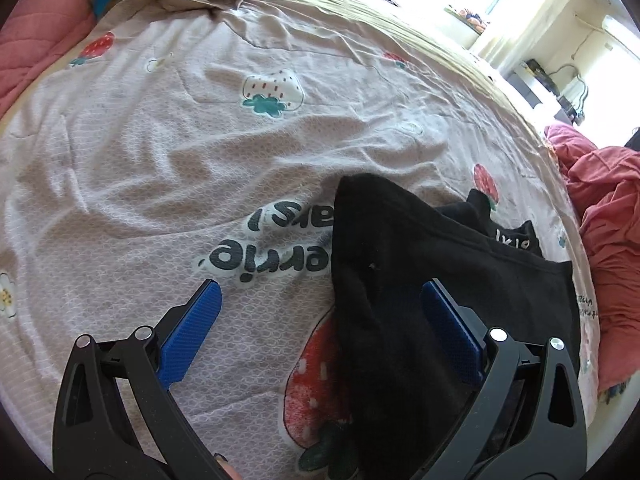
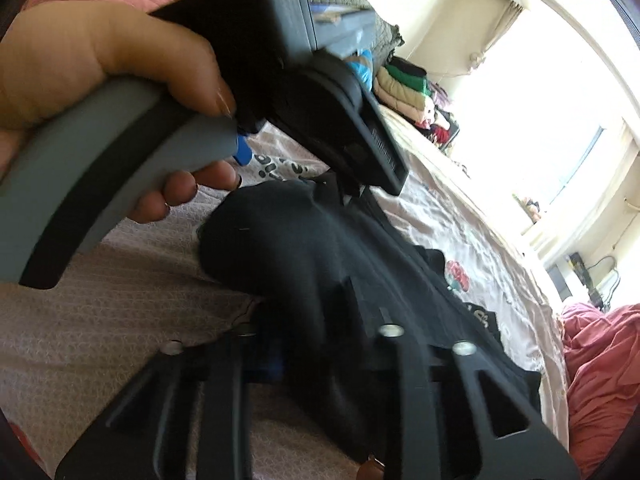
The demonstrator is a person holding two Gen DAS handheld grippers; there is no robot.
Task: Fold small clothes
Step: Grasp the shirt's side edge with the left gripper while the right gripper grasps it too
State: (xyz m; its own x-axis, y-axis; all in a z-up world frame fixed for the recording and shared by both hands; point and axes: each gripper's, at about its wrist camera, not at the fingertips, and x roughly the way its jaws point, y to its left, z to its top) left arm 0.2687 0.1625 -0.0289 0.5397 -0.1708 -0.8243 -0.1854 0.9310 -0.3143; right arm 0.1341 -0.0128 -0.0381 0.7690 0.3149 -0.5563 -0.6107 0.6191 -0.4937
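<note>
Black cloth [image 1: 400, 280] is lying on a pale strawberry-print bedsheet [image 1: 160, 160], spreading from the middle of the left wrist view toward four o'clock. A fold of it is rising up at about one o'clock from the left gripper [image 1: 320, 300], whose blue-padded fingers [image 1: 192, 332] are standing wide apart. The left finger is hovering over bare sheet, while the right finger is sitting over the dark fabric at about three o'clock; nothing is being pinched between them. Dark printed lettering [image 1: 260, 240] on the sheet is showing upside down just beside the garment's left edge, toward ten o'clock from the gripper.

In the right wrist view, which is motion-blurred, the same black cloth [image 2: 288, 248] is bunching across the centre and trailing off toward four o'clock. The right gripper [image 2: 276, 360] is sitting low in that picture with the fabric draped over its fingers; whether they are clamping the cloth I cannot tell, since the tips are hidden and smeared. At ten o'clock, the person's left hand [image 2: 100, 72] is wrapping around the grey handle of the other tool. A crumpled pink blanket [image 2: 600, 380] is lying at the sheet's edge at four o'clock, and stacked folded clothes [image 2: 404, 88] are resting at one o'clock.
</note>
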